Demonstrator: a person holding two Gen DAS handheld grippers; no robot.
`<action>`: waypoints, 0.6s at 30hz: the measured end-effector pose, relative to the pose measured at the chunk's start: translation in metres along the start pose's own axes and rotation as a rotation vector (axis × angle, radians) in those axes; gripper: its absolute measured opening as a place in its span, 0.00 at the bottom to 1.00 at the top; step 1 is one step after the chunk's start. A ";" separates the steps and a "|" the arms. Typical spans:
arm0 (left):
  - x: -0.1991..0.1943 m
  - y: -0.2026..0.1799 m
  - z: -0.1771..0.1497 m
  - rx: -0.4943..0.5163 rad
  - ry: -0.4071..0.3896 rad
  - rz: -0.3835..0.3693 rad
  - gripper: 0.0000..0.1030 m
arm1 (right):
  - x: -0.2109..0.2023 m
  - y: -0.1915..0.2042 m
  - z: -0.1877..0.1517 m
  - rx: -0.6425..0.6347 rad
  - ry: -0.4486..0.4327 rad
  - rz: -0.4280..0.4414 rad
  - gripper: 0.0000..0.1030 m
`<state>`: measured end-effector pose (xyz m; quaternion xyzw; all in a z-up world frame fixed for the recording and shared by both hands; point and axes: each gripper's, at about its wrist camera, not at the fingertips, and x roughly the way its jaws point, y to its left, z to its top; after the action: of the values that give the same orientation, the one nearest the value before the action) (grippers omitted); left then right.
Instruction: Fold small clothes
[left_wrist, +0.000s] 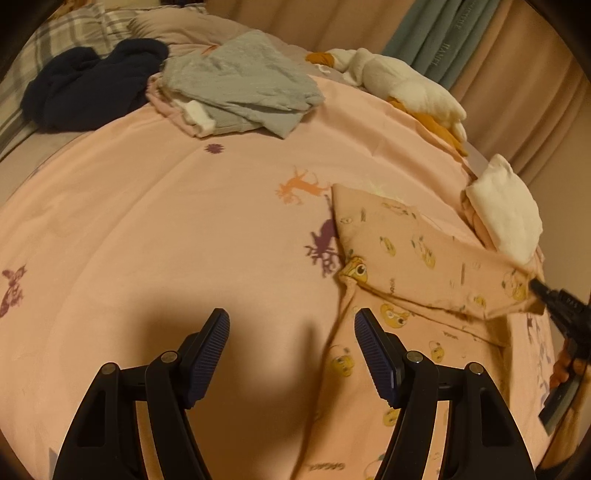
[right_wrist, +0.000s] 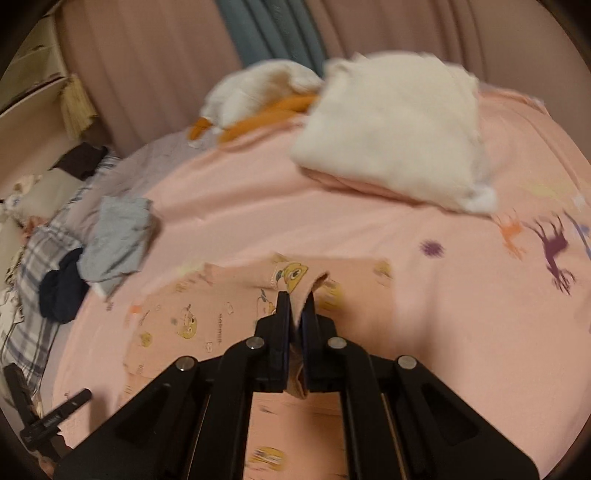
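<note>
A small peach garment (left_wrist: 417, 258) with yellow cartoon prints lies on the pink bedsheet (left_wrist: 166, 221), partly folded over itself. My left gripper (left_wrist: 291, 328) is open and empty, low over the sheet at the garment's left edge. My right gripper (right_wrist: 297, 302) is shut on a fold of the peach garment (right_wrist: 207, 314) and lifts its edge. The right gripper also shows at the right edge of the left wrist view (left_wrist: 535, 286), pinching the garment's corner.
A folded white and pink stack (left_wrist: 506, 214) lies close by, also in the right wrist view (right_wrist: 391, 136). A grey cloth pile (left_wrist: 240, 81), a dark navy garment (left_wrist: 88, 85), and a white and orange plush (left_wrist: 406, 88) lie farther up. Curtains hang behind.
</note>
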<state>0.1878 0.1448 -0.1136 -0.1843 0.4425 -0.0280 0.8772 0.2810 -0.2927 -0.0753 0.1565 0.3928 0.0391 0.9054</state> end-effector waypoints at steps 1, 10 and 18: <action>0.003 -0.006 0.002 0.013 0.002 -0.001 0.67 | 0.006 -0.008 -0.003 0.010 0.028 -0.015 0.06; 0.042 -0.062 0.020 0.159 0.036 -0.044 0.67 | 0.018 -0.046 -0.018 0.041 0.038 -0.114 0.17; 0.079 -0.092 0.018 0.301 0.071 -0.052 0.45 | 0.030 -0.018 -0.045 -0.100 0.130 0.002 0.14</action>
<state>0.2600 0.0478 -0.1324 -0.0613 0.4590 -0.1231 0.8777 0.2683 -0.2927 -0.1310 0.1085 0.4482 0.0698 0.8846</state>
